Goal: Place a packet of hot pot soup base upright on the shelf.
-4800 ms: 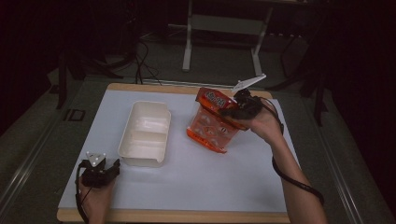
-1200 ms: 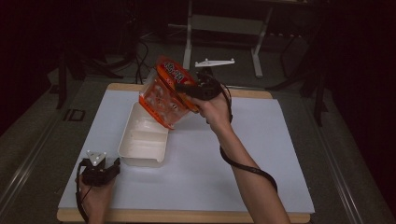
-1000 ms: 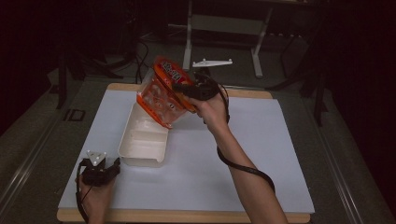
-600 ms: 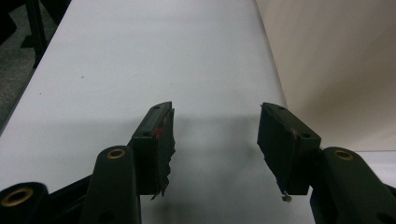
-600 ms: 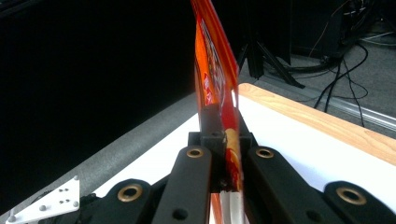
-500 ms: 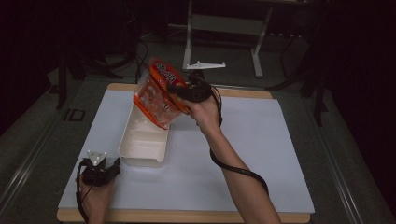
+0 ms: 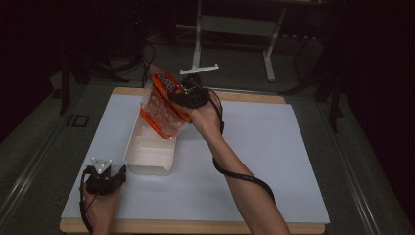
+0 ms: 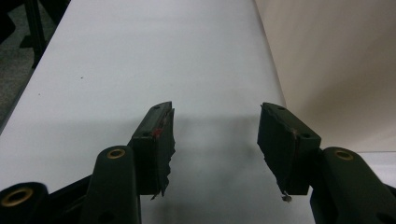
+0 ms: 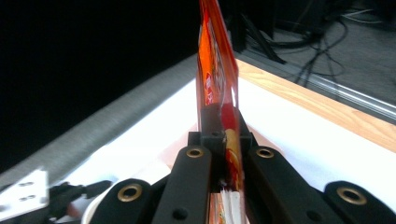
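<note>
High view: right tool [image 7: 182, 96] clenched on orange bag [image 7: 161, 105], held tilted over the far end of the white tub [image 7: 149, 159], long axis sloping down toward it. Left tool [image 8: 215, 140] released, resting on the worktop [image 7: 274, 147] beside the tub's near corner.

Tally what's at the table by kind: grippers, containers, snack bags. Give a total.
Grippers: 2, the left gripper resting open on the table, the right gripper shut on the bag.
White containers: 1, the white container.
Orange snack bags: 1, the orange snack bag held tilted over the container.
Total: 4
</note>
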Demonstrator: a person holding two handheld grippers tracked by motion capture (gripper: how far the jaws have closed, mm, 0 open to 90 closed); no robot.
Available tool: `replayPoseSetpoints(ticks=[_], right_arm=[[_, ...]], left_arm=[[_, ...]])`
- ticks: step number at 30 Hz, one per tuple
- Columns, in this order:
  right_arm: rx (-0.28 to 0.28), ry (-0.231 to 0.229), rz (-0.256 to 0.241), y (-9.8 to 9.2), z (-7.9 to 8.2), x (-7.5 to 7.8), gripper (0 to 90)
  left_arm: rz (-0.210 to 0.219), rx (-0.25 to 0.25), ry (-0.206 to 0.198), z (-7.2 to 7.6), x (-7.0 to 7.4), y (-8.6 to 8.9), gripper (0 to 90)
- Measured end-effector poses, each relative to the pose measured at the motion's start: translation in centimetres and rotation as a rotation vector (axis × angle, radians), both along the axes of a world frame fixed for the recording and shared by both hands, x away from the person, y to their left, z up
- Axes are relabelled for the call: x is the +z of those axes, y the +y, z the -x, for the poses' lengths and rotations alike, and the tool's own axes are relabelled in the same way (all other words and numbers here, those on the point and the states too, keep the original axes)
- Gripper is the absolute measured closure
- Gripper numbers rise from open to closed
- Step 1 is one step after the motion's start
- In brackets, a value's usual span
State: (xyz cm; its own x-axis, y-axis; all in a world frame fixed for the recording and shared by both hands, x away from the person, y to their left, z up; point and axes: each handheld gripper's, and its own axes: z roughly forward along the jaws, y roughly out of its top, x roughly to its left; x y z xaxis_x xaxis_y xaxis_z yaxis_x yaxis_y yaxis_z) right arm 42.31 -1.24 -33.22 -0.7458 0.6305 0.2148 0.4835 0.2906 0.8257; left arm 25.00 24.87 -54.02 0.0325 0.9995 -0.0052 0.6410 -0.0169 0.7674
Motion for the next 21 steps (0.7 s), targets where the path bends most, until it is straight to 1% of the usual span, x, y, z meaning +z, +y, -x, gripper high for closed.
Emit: replayPoseSetpoints(ticks=[1, 4, 6, 9, 11, 13, 16, 17, 19, 21], right_arm=[[-0.006, -0.004, 0.016, 0.3, 0.0, 0.0, 89.9], [-0.017, 0.004, 0.060, 1.3, -0.4, -0.3, 89.9], [-0.013, 0.015, 0.087, 1.9, -0.6, -0.4, 89.9], [-0.002, 0.008, 0.130, 2.8, -0.8, -0.6, 89.9], [0.006, 0.009, 0.149, 3.3, -0.8, -0.7, 89.8], [0.022, 0.027, 0.157, 3.6, -1.1, -0.9, 89.8], [0.031, 0.052, 0.160, 3.8, -1.6, -1.3, 89.8], [0.035, 0.071, 0.157, 3.9, -1.8, -1.4, 89.8], [0.046, 0.112, 0.131, 3.9, -2.3, -1.9, 89.8], [0.048, 0.131, 0.127, 4.0, -2.6, -2.2, 89.8]], left_arm=[[0.001, 0.000, -0.001, 0.0, 0.0, 0.0, 46.0], [0.005, 0.002, -0.003, 0.0, 0.0, 0.1, 46.0], [0.006, 0.003, -0.003, 0.0, 0.0, 0.1, 45.9], [0.011, 0.004, -0.002, 0.0, 0.0, 0.2, 45.9], [0.013, 0.005, -0.001, 0.0, 0.0, 0.2, 45.9], [0.012, 0.004, -0.001, 0.0, 0.0, 0.2, 45.9], [0.017, 0.007, -0.003, 0.1, 0.0, 0.3, 45.9], [0.016, 0.007, -0.002, 0.1, 0.0, 0.3, 45.9], [0.015, 0.007, -0.001, 0.1, -0.1, 0.3, 45.9], [0.016, 0.007, -0.001, 0.1, -0.1, 0.3, 45.9]])
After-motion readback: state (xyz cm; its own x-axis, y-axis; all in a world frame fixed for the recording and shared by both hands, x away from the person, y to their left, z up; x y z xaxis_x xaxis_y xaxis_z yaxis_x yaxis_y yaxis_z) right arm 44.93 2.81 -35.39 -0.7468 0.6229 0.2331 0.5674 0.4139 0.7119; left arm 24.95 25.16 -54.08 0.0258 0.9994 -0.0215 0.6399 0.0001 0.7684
